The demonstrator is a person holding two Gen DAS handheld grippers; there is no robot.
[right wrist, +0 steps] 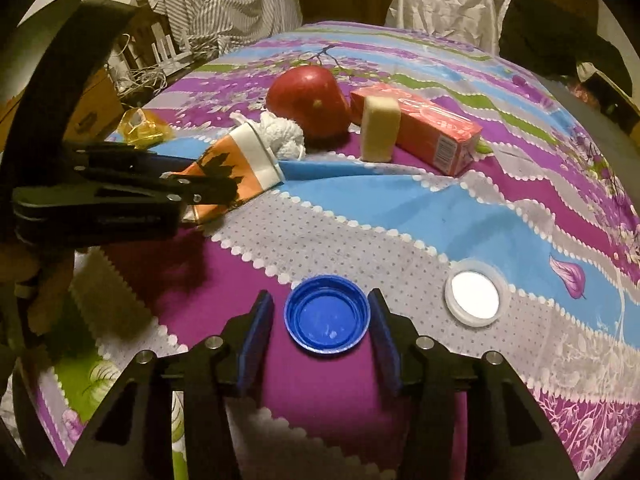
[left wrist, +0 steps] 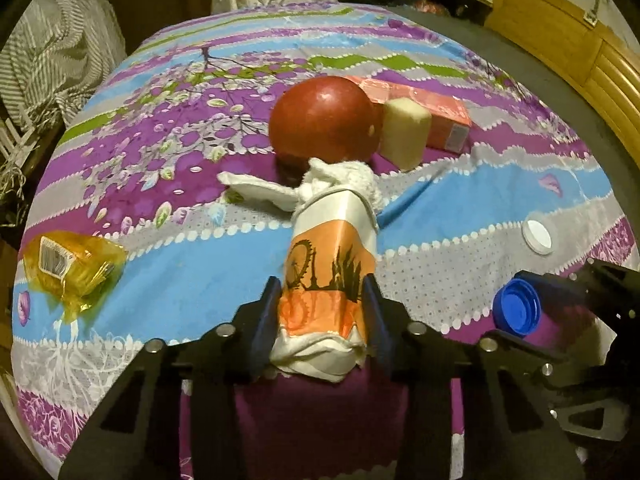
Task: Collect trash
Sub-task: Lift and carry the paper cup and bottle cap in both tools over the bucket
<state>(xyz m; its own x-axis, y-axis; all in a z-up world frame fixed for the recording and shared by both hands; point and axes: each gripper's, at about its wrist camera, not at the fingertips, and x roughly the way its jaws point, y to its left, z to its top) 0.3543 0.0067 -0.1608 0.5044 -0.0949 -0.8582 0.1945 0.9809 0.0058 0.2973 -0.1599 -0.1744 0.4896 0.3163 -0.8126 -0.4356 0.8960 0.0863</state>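
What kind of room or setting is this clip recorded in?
Probably a bedroom at home: the trash lies on a floral bedsheet, with a wooden headboard at one edge and a striped blanket heaped alongside.

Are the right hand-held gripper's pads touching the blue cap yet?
Cannot tell. In the right wrist view the blue cap sits between the right hand-held gripper's blue pads; the right pad looks against its rim, the left shows a sliver of cloth.

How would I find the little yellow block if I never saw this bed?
Look on the purple, blue and grey patterned bedspread for the big red apple. Right beside it stands the pale yellow block, leaning against a long pink carton. It alone is plain, spongy-looking, with no print.
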